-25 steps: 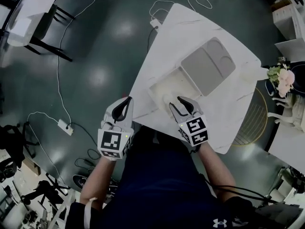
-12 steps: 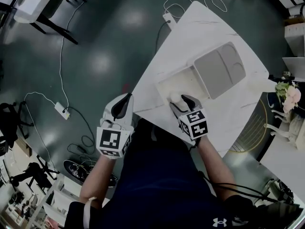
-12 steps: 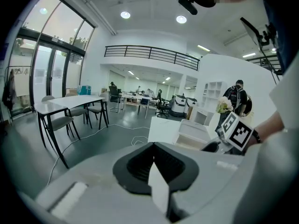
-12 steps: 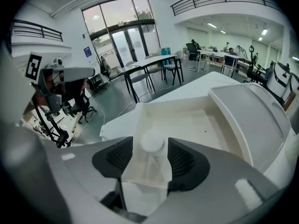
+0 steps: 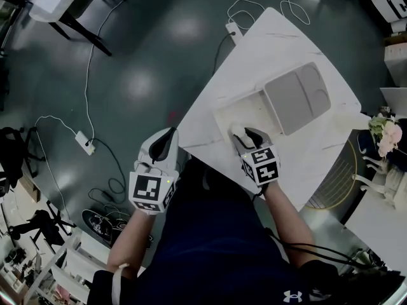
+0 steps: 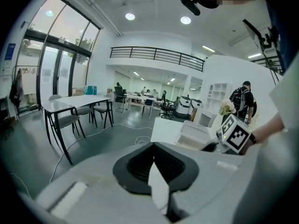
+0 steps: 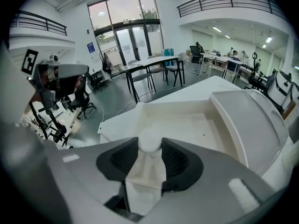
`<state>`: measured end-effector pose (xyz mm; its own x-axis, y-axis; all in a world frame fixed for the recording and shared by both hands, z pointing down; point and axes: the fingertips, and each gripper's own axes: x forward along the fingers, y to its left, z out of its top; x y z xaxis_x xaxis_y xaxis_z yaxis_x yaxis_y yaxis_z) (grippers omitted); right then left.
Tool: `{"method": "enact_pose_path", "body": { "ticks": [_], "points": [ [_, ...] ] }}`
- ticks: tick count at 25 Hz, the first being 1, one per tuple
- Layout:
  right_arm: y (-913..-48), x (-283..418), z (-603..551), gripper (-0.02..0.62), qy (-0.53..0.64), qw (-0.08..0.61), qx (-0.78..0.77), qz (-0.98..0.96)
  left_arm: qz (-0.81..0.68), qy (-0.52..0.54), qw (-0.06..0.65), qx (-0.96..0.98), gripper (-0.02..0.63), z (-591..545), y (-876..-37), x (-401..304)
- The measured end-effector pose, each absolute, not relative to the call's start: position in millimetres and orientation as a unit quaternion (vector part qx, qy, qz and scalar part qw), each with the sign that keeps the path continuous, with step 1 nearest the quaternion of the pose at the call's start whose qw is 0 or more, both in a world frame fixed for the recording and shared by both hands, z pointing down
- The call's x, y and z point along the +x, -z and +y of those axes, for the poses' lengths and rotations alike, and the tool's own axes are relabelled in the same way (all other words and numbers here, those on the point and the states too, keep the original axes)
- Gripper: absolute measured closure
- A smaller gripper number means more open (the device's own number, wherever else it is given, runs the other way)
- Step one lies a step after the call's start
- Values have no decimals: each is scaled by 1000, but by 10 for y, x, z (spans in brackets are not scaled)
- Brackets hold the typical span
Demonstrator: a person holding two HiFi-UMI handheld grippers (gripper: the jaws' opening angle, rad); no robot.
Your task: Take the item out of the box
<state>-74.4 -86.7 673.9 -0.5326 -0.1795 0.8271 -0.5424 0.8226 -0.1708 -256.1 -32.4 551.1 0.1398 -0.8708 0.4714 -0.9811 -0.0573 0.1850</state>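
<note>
**While down in the box, already pinched**

Got the right gripper (image 5: 245, 133) reaching into the near end of the open white box (image 5: 222, 114) on the table (image 5: 273, 37), lid (image 5: 297, 97) flipped back behind. Just been closing its jaws, now pressing on both sides of the white round-topped item (image 7: 149, 142) inside. Got the left gripper (image 5: 172, 132) hanging off the table's edge, jaws together, holding nothing.

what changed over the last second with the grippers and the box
The right gripper came down into the open box. Its jaws have just been closing on the white item, which now sits gripped between them. The left gripper stayed over the floor beside the table, jaws together and empty. The box and its open lid kept their place on the table.
</note>
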Motion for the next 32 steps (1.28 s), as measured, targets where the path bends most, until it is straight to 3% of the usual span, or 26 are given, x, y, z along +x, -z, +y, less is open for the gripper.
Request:
{"method": "enact_pose_path", "body": {
  "ticks": [15, 32],
  "points": [
    [-5952, -364, -912, 433, -229, 297, 282, -883, -588, -123, 187, 777, 604, -590, -5161, -1867],
    [-5630, 976, -781, 434, -265, 209, 418, -843, -492, -132, 139, 849, 604, -820, -4821, -754]
  ]
}}
